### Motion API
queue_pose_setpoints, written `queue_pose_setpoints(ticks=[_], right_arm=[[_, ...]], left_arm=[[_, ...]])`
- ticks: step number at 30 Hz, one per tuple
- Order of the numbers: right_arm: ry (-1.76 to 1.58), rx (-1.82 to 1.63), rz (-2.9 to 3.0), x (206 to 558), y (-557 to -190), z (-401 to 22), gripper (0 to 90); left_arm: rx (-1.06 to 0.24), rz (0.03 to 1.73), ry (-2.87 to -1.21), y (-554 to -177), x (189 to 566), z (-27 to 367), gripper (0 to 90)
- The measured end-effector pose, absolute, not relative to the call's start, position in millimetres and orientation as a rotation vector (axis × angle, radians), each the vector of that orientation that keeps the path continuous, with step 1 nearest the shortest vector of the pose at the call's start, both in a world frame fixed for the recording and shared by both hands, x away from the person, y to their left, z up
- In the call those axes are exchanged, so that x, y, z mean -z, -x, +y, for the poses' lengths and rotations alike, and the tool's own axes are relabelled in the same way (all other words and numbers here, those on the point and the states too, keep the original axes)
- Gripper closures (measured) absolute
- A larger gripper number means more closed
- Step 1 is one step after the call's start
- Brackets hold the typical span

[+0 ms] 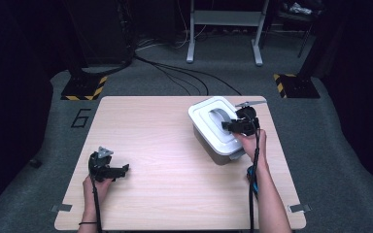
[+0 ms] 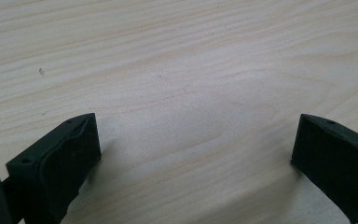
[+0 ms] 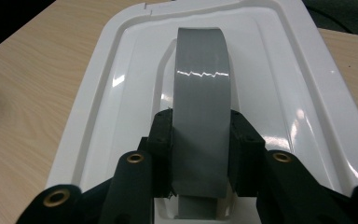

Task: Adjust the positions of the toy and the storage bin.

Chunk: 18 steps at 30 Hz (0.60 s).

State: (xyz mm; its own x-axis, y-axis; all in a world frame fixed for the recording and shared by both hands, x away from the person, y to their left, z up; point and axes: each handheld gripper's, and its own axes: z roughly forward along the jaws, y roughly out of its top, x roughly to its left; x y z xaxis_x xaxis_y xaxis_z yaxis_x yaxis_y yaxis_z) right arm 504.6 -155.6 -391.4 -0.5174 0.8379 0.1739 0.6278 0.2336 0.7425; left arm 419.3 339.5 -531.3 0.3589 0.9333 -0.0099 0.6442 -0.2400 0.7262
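So the table (image 1: 175, 160) has a white box (image 1: 209, 141) at its right side, and the right gripper (image 3: 200, 140) is clamped on the box's grey handle (image 3: 200, 79), lid not lifted yet. I'd pull straight up, keeping the handle centred between the pads. The left gripper (image 1: 108, 167) sits apart on bare wood, jaws wide, nothing in them.
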Motion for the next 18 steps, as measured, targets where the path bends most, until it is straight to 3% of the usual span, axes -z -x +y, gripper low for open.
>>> queue_pose_setpoints(ticks=[18], right_arm=[[-1.328,-1.233,2.353,391.8,-494.9,-144.8,66.9]], left_arm=[[-0.575,1.367,-1.979,-418.7,531.1,339.5,1.0]])
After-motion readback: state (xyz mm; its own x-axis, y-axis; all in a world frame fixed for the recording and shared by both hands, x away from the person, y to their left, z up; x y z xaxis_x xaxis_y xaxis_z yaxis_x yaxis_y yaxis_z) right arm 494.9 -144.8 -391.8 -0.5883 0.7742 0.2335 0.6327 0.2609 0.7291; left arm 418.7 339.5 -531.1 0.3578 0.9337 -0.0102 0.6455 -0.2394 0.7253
